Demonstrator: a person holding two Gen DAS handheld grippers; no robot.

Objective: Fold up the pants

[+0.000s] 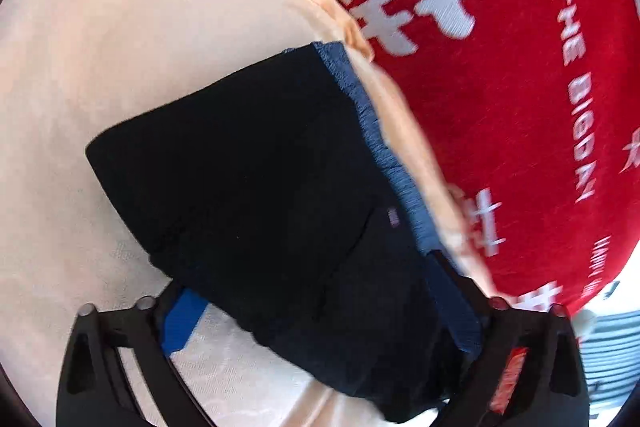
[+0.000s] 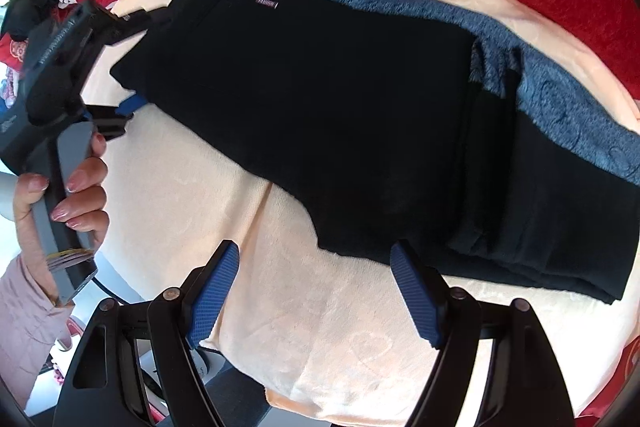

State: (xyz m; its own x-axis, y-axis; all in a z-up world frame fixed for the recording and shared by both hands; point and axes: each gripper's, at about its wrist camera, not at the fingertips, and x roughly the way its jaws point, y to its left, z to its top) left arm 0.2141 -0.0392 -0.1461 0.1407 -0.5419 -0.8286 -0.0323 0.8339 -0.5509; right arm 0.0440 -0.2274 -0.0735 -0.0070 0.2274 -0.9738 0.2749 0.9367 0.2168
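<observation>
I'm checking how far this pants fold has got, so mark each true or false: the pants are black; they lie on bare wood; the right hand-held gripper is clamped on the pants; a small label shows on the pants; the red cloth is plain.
1. The pants are black: true.
2. They lie on bare wood: false, on a peach towel.
3. The right hand-held gripper is clamped on the pants: false, its jaws stand open above the towel, holding nothing.
4. A small label shows on the pants: true.
5. The red cloth is plain: false, it carries white lettering.
</observation>
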